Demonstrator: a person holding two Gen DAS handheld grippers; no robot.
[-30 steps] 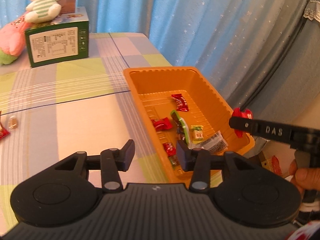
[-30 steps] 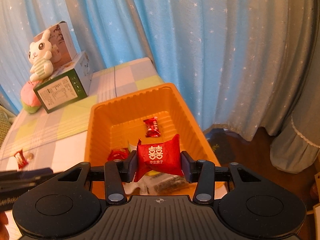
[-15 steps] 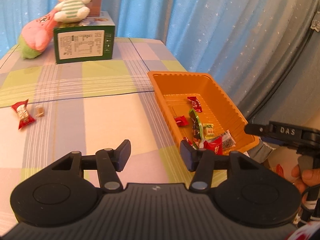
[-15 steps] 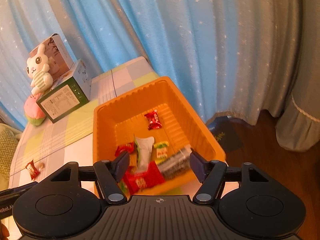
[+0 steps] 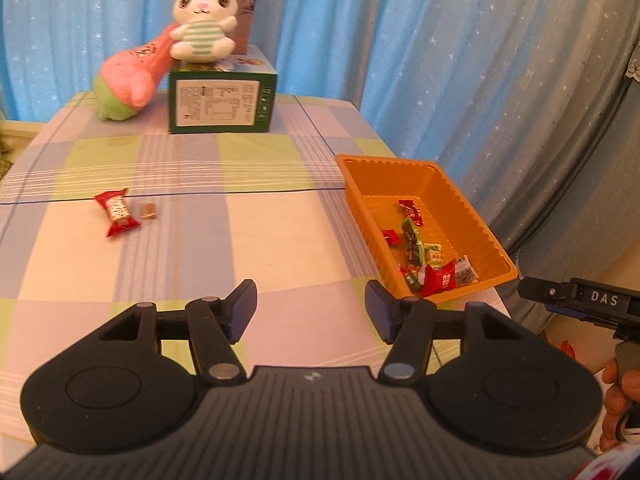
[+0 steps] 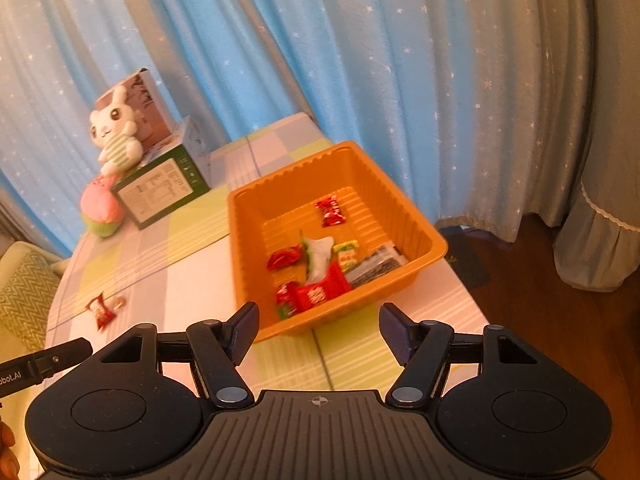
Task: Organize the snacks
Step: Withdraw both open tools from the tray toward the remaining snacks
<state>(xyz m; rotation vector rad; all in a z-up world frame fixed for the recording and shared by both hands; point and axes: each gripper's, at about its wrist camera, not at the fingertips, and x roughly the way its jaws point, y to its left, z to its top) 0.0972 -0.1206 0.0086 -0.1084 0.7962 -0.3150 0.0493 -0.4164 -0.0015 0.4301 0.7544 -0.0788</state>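
Backdrop: blue star-printed curtains [image 5: 440, 60] hang behind a table [image 5: 200, 248] covered in a pastel checked cloth
Far end of table: a green box [image 5: 222, 106] stands with a white plush rabbit [image 5: 202, 26] sitting on top and a pink-and-green plush [image 5: 128, 80] leaning at its side
Orange tray [image 6: 420, 236]: sits at the table's right edge, its long axis running from the near edge toward the curtains
Tray contents: several wrapped snacks lie loose on the floor of the tray; a large red packet [image 6: 320, 290] lies flat against the near wall, its length roughly along that wall; a green-and-white wrapper [image 6: 316, 254] points lengthwise toward the far wall; a small red candy [image 6: 330, 211] lies alone nearer the far end
Red snack on table [image 5: 117, 212]: lies flat on the cloth well to the left of the tray, its twisted ends pointing toward the far and near ends of the table, slightly slanted
Small brown candy [image 5: 148, 211]: just beside the red snack, on its right
Left gripper [image 5: 311, 310]: jaws have just been opening, now parted with nothing between them, above bare cloth left of the tray
Right gripper [image 6: 319, 330]: jaws have just been opening, now spread apart and empty, in front of the tray's near wall, the red packet released inside
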